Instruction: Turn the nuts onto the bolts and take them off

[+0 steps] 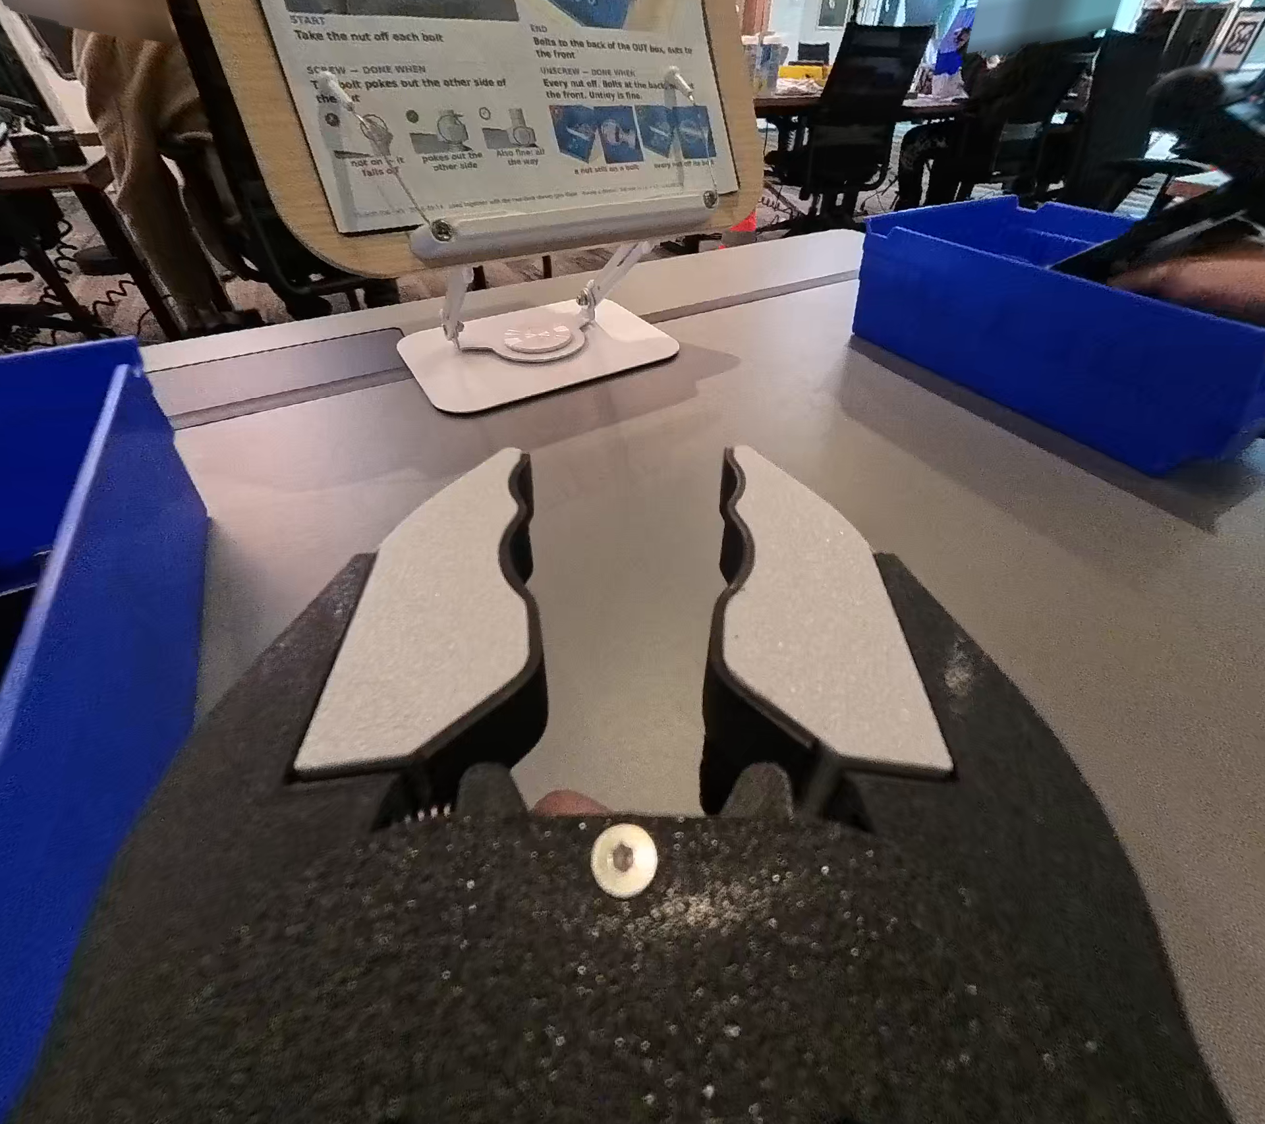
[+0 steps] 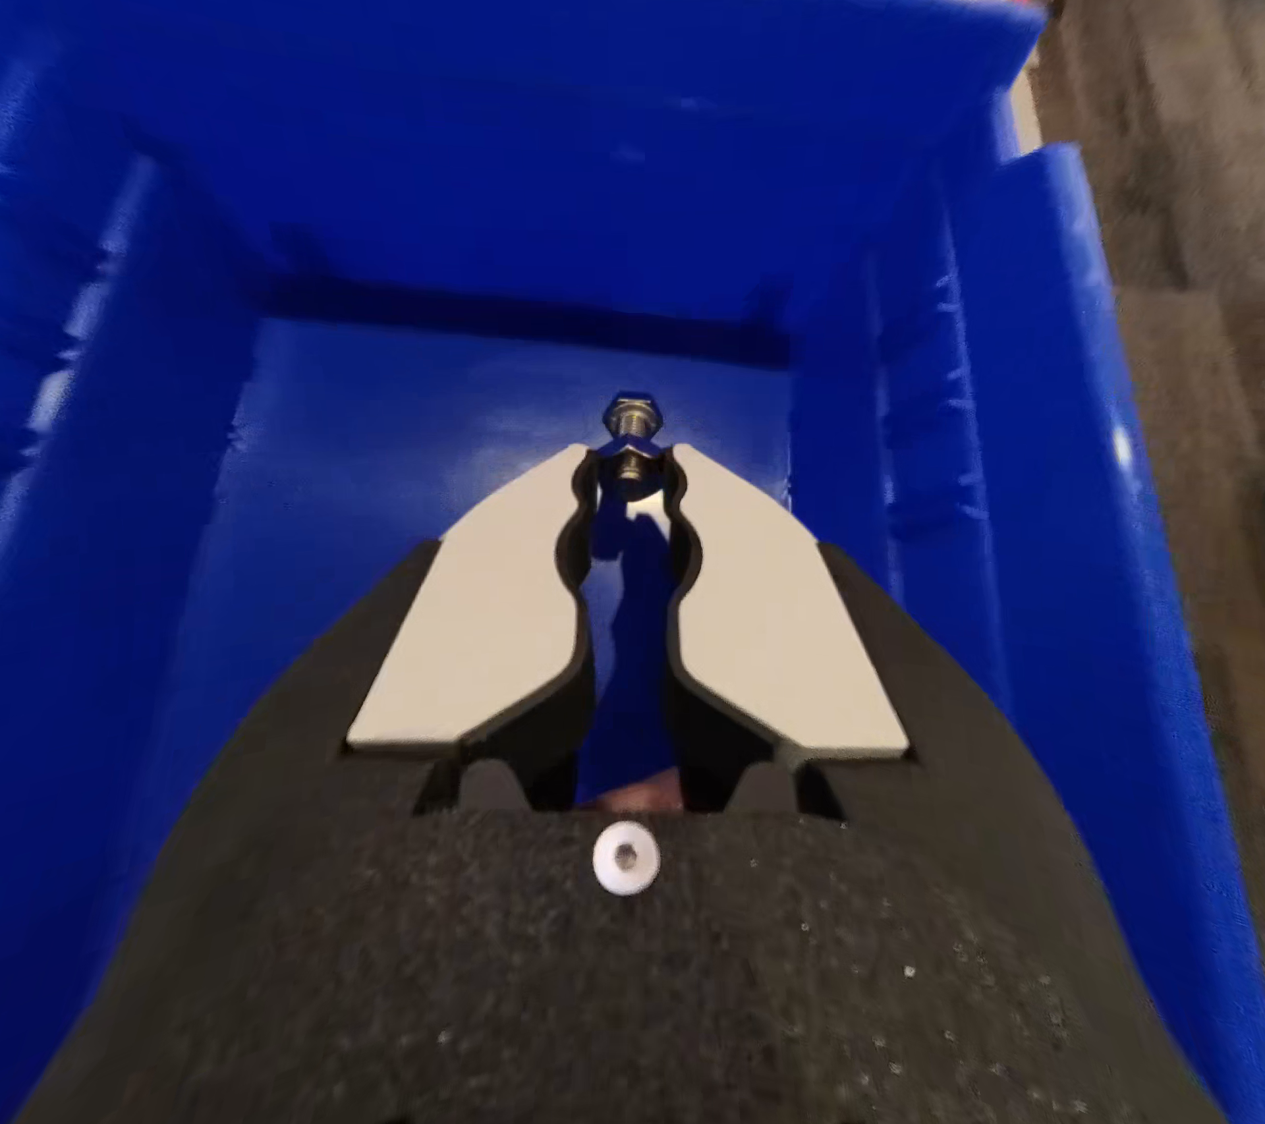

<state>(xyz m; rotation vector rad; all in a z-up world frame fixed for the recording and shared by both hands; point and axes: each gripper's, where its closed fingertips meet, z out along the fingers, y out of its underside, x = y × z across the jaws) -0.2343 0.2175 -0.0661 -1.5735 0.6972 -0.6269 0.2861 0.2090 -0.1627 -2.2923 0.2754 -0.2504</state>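
Because the bolt (image 2: 631, 446) lies on the floor of the right-hand blue bin (image 2: 438, 146), the right gripper (image 2: 631, 456) reaches down inside it, its fingers drawn narrow around the nut (image 2: 630, 453) threaded on the shank, seemingly to lift the pair out. Left of that bin, the left gripper (image 1: 626, 461) hovers over the table (image 1: 958, 578), jaws wide and empty, likely waiting to take one end. Farther left sits another blue bin (image 1: 89, 543).

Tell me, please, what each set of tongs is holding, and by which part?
The right tongs grip a bolt by its nut, inside the blue bin. The left tongs are open and hold nothing.
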